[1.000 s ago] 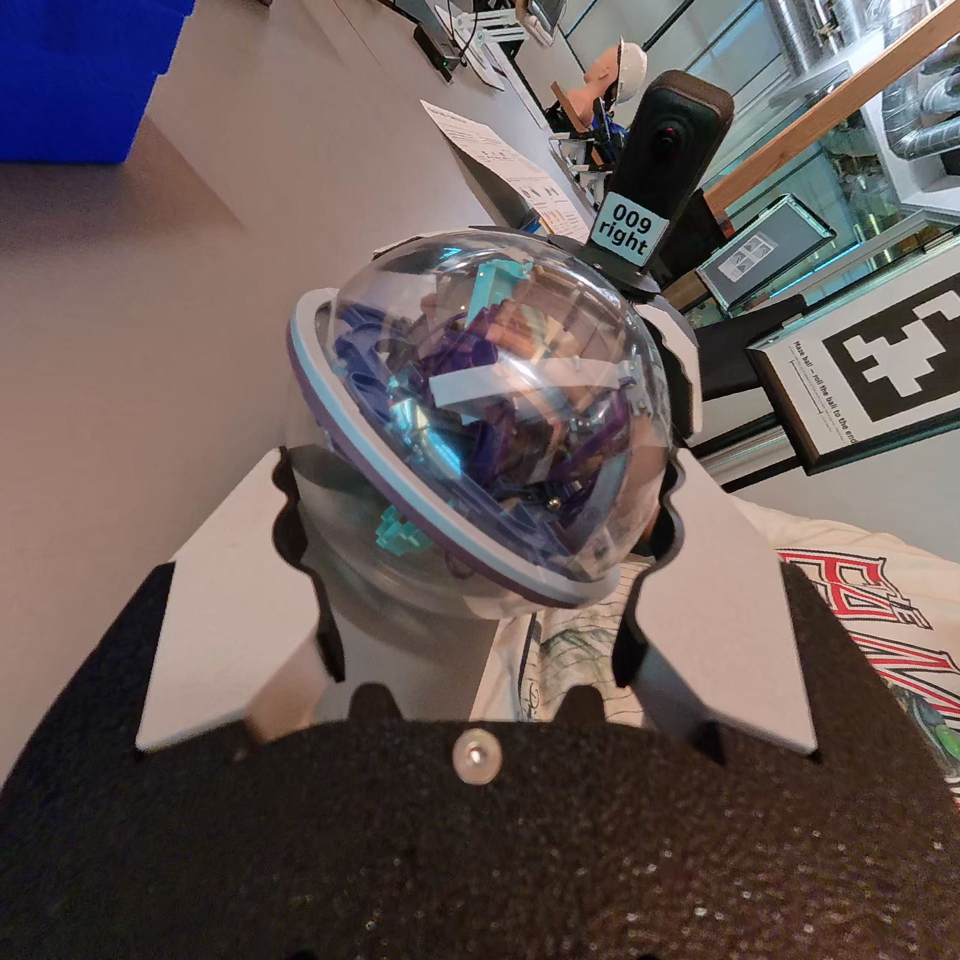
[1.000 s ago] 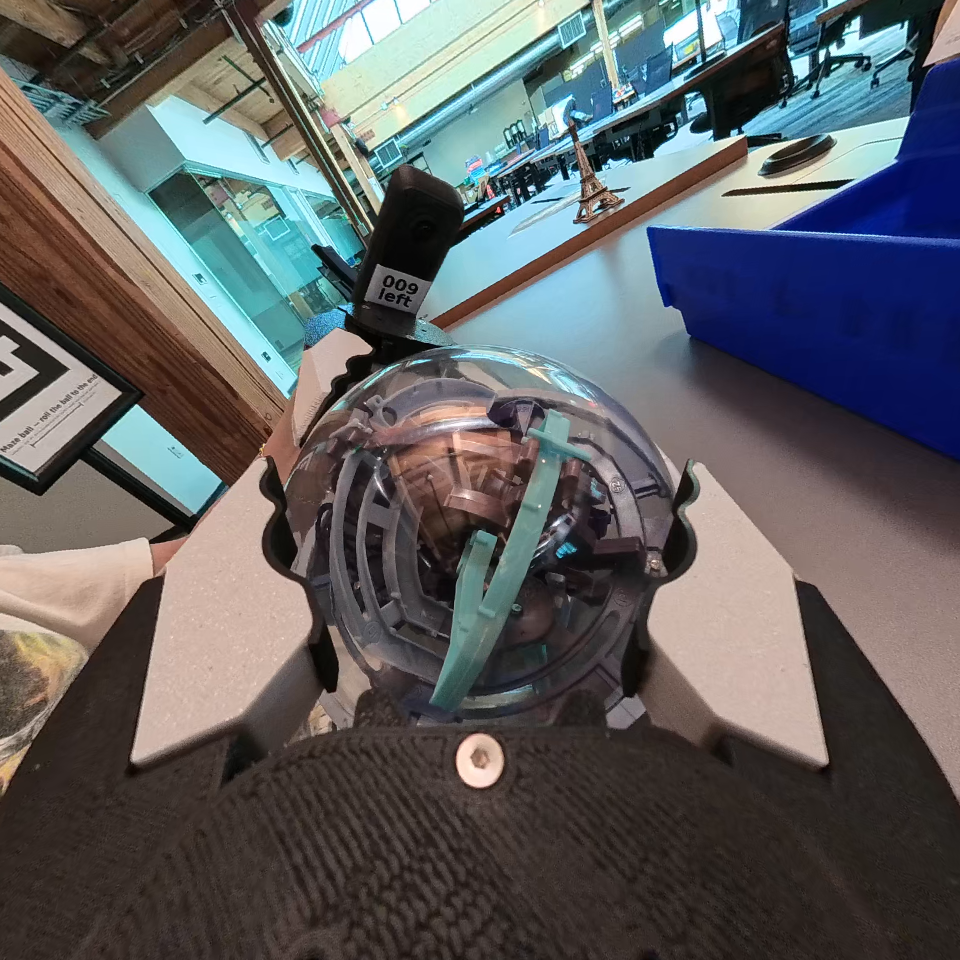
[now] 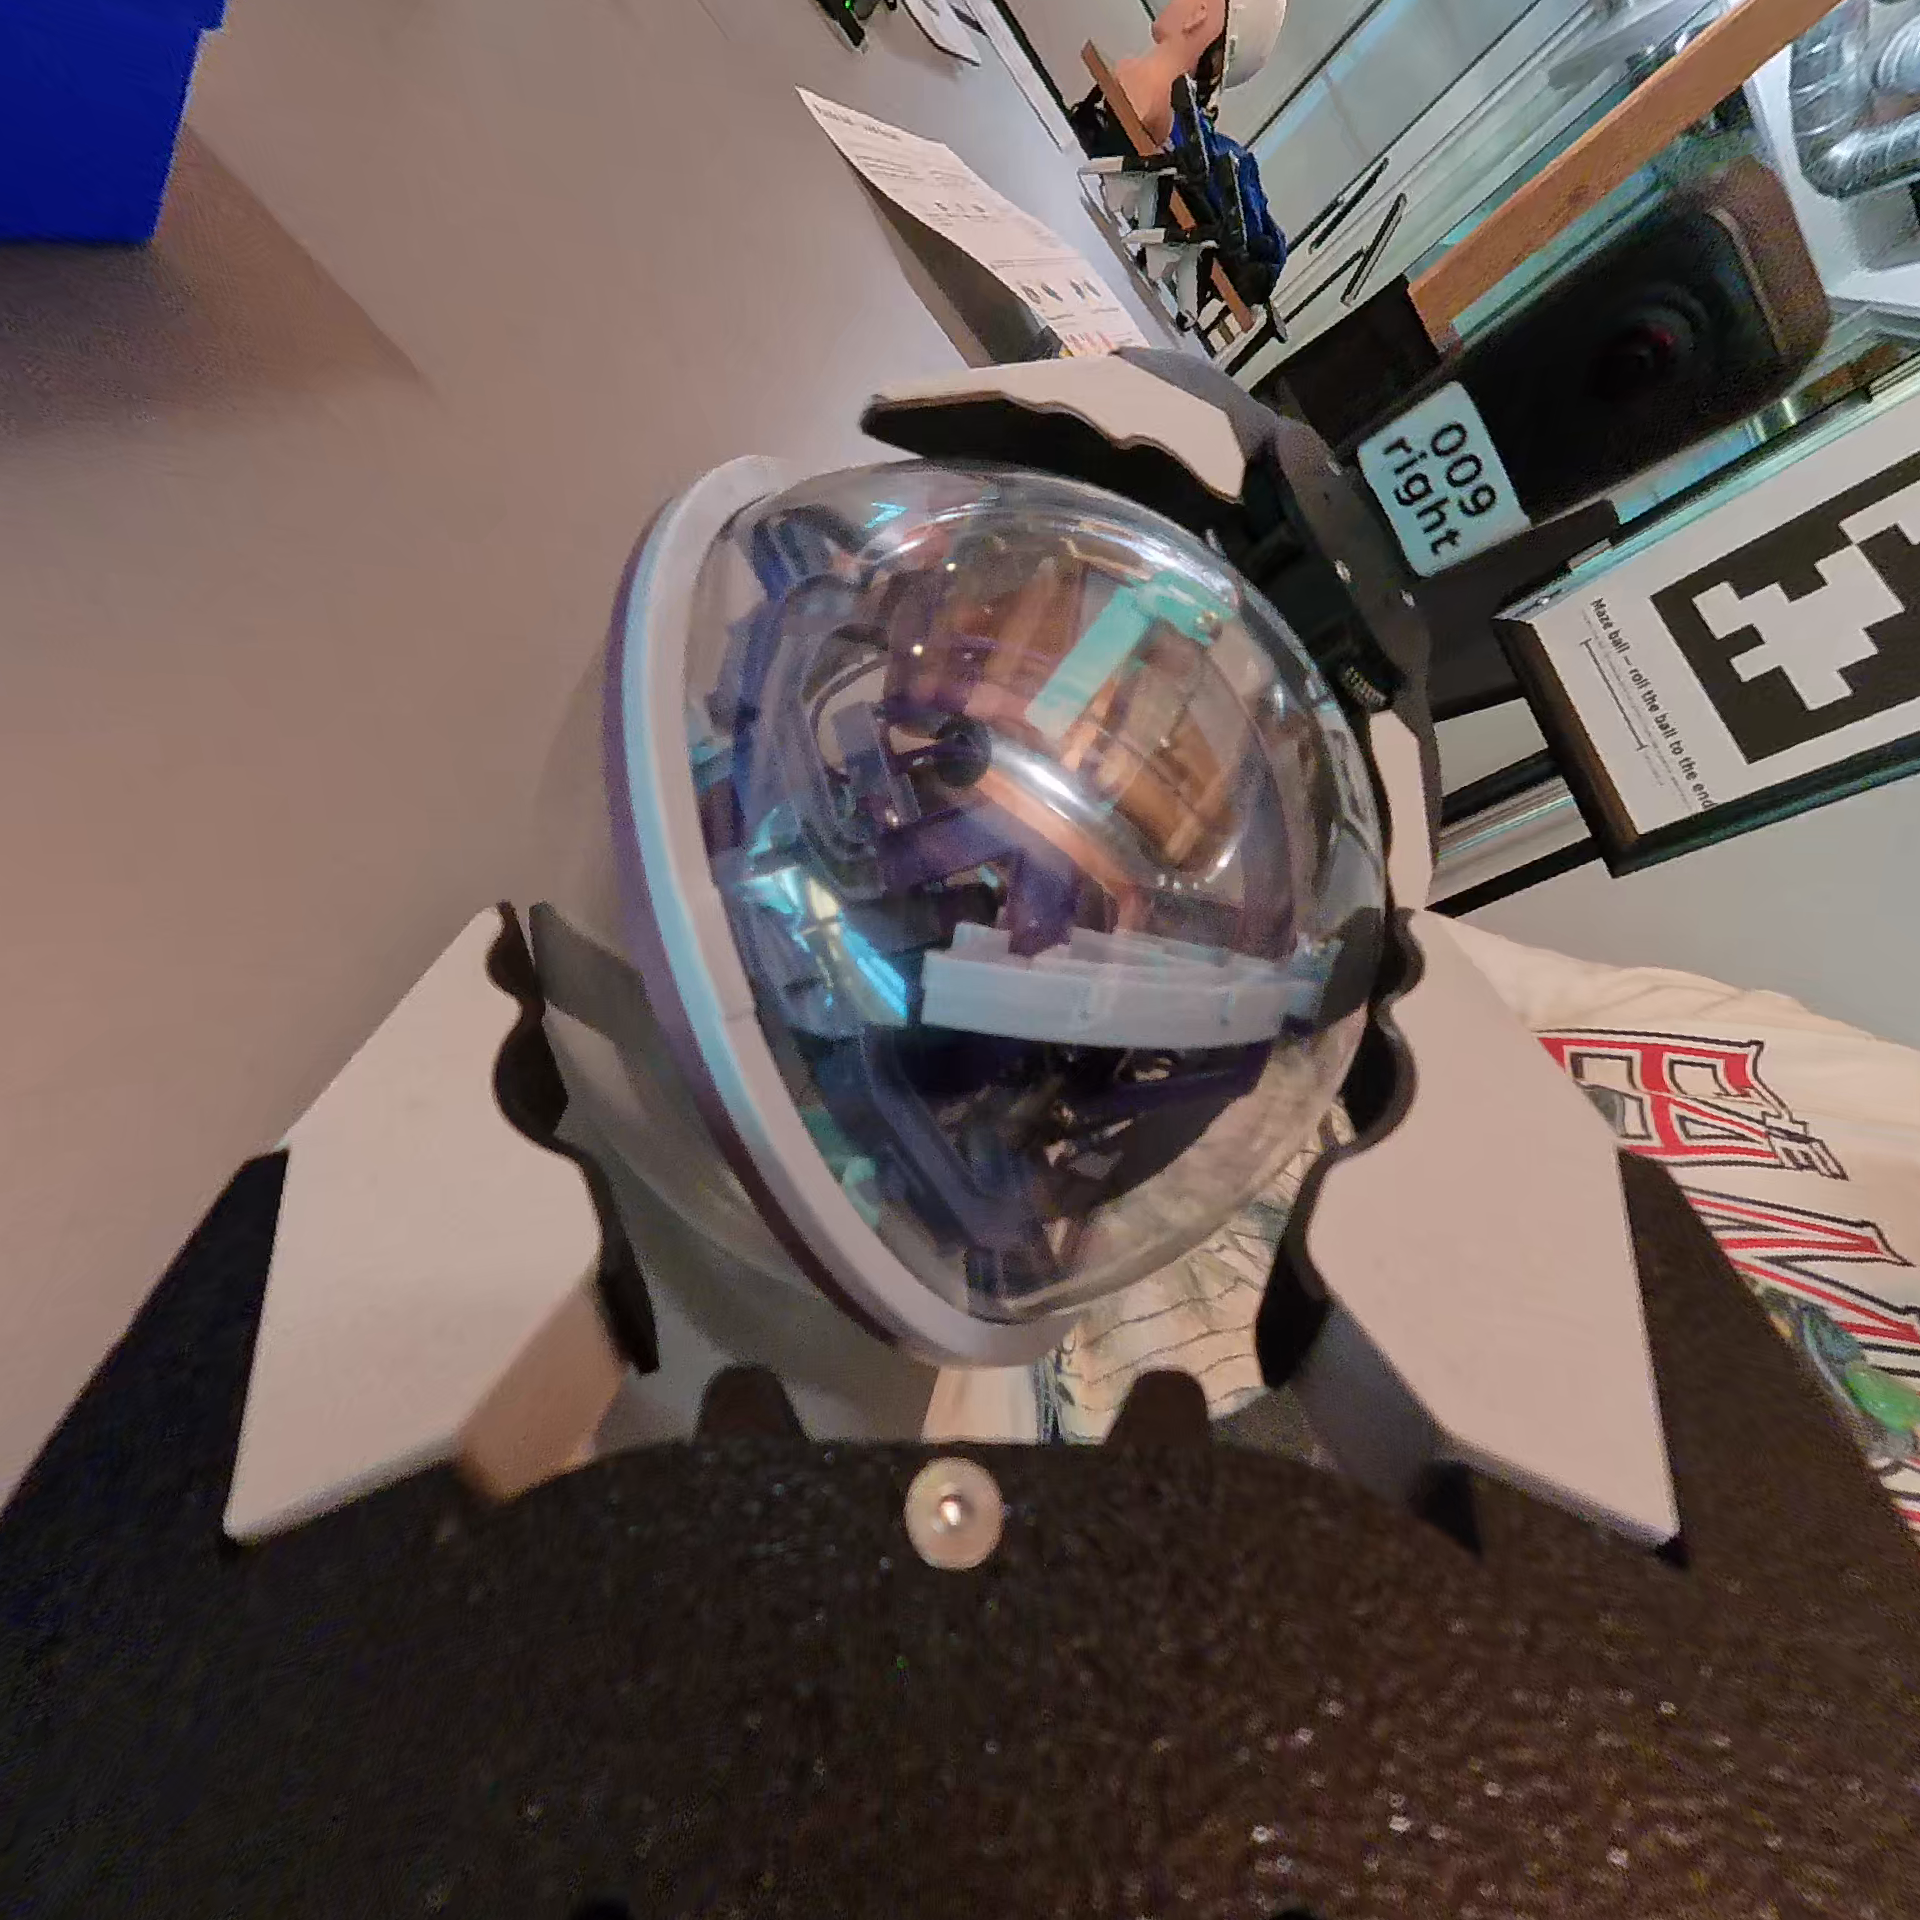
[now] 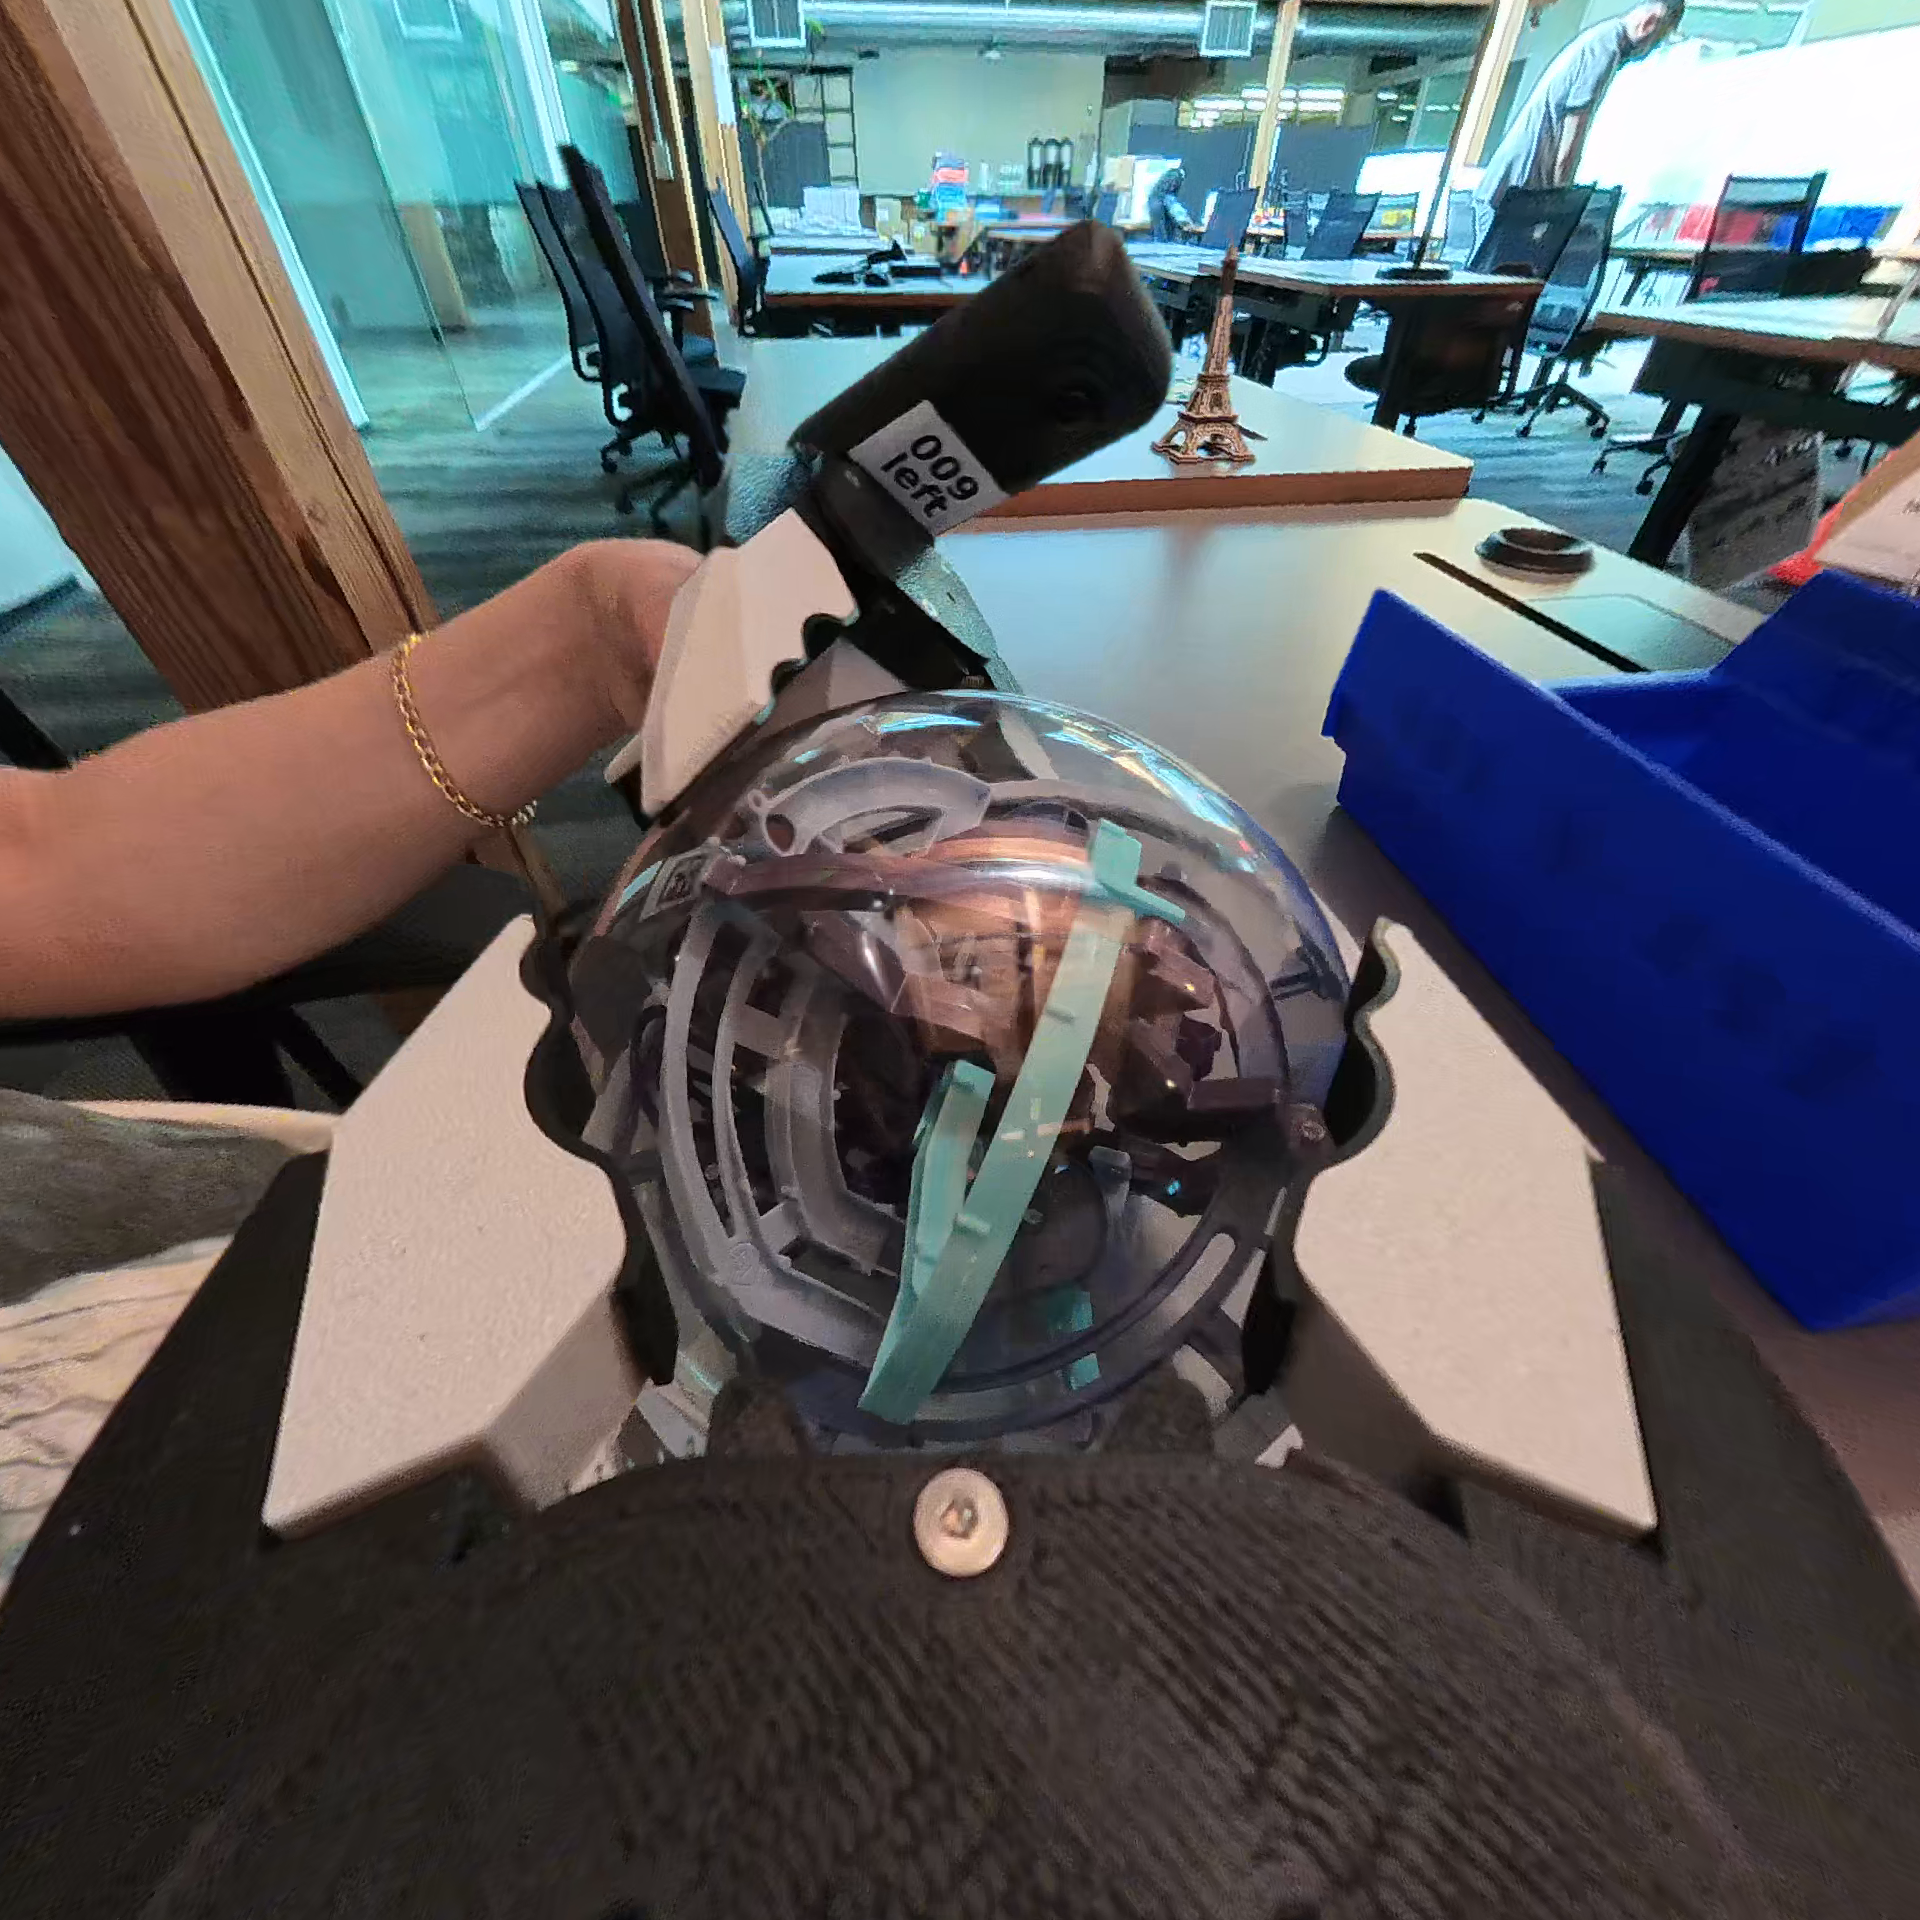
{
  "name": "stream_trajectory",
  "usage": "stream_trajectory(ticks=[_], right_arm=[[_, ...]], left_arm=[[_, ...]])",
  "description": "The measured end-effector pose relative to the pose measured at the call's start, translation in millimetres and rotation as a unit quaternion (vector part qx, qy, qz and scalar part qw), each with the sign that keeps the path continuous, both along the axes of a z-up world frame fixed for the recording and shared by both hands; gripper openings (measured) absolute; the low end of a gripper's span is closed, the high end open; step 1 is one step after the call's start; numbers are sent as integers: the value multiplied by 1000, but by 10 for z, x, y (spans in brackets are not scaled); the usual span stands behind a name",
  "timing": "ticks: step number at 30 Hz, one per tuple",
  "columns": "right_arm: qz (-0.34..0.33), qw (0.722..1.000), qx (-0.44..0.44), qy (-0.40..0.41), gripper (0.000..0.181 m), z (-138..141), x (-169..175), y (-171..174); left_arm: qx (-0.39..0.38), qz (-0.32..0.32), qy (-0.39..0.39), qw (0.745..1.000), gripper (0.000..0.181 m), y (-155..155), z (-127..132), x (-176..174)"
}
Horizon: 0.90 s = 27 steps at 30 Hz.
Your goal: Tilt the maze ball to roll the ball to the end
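Left gripper (image 3: 951, 1049) and right gripper (image 4: 956, 1081) each clench the maze ball (image 4: 951, 1060) from opposite sides, giving two-handed tilt control.

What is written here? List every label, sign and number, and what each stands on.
I do not copy writing; these bear it.
White sticker, right gripper's camera mount: legible.
Second white sticker, left gripper's camera: legible.
Framed sign: print beside a black-and-white marker.
Paper sheet: too small.
Shirt: red lettering, cut off.
Small tag inside the maze ball: too small.
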State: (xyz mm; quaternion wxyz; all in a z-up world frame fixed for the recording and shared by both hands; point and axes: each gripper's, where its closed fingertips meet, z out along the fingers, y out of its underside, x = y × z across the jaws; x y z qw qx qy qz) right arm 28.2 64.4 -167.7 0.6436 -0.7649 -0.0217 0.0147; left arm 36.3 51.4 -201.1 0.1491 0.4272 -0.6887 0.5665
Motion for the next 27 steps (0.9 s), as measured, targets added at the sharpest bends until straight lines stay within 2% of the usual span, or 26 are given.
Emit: stream_trajectory(ticks=[8, 13, 18, 20, 23, 27], right_arm=[[-11, 997, -11, -81, 143, -26, -8, 30], [8, 987, 11, -161, 145, -24, -98, 46], [13, 967, 13, -255, 150, -80, -177, 90], [9, 953, -1, -301, 157, -151, -176, 111], [8, 933, -5, -359, 157, -180, -211, 125], [-2, 912, -25, -410, 158, -220, -212, 132]], left_arm=[[21, 4, 5, 1000, 154, 33, -57, 3], [62, -23, -42, 997, 154, 52, -98, -60], [100, -40, -80, 991, 154, 79, -136, -101], [88, -28, -69, 993, 154, 70, -105, -74], [41, 4, -40, 998, 153, 65, -5, 19], [48, 26, -45, 997, 153, 58, 33, 77]])
